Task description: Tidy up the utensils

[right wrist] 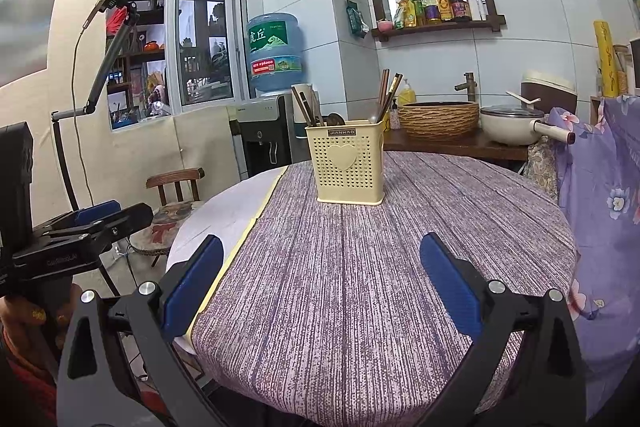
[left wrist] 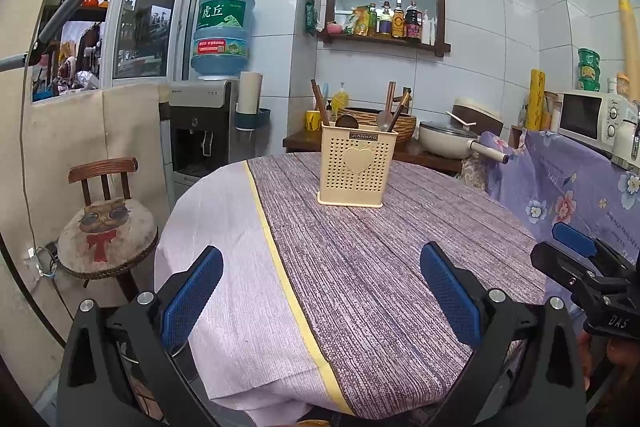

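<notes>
caddy (left wrist: pixel 357 163) standing upright mid-table (left wrist: pixel 360 267), dead ahead of both | utensils (right wrist: pixel 386 95) sticking up, probably chopsticks and spoons | left gripper (left wrist: pixel 322 291) gaping, empty | right gripper (right wrist: pixel 322 283) gaping, empty, sitting slightly nearer

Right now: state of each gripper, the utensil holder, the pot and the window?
left gripper: open, empty, above the table
right gripper: open, empty
utensil holder: upright on the tablecloth, utensils standing inside
pot: lid on
window: cannot tell
</notes>
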Demonstrator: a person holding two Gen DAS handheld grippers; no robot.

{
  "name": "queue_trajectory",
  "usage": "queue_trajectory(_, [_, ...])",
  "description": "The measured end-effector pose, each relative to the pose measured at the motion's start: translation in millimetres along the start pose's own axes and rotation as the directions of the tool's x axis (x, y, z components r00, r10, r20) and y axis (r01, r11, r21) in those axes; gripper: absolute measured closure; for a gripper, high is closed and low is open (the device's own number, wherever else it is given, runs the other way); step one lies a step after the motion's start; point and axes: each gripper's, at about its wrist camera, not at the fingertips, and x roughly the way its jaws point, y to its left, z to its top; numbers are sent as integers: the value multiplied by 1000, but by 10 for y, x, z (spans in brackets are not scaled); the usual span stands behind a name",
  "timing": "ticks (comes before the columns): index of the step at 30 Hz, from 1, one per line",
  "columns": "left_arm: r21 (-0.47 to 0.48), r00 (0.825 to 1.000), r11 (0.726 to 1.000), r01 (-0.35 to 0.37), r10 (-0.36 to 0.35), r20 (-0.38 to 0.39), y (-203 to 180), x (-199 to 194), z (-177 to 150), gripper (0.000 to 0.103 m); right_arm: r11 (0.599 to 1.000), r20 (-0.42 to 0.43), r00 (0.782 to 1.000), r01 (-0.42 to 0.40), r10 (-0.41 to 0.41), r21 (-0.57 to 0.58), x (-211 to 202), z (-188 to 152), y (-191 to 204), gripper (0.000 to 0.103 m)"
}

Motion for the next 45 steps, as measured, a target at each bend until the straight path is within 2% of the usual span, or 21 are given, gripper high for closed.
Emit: queue_trajectory(45, [13, 1000, 1000, 2, -2, -8, -54, 9, 0, 5, 1000, -13, 1000, 1, -1, 1, 25, -37, 4, 6])
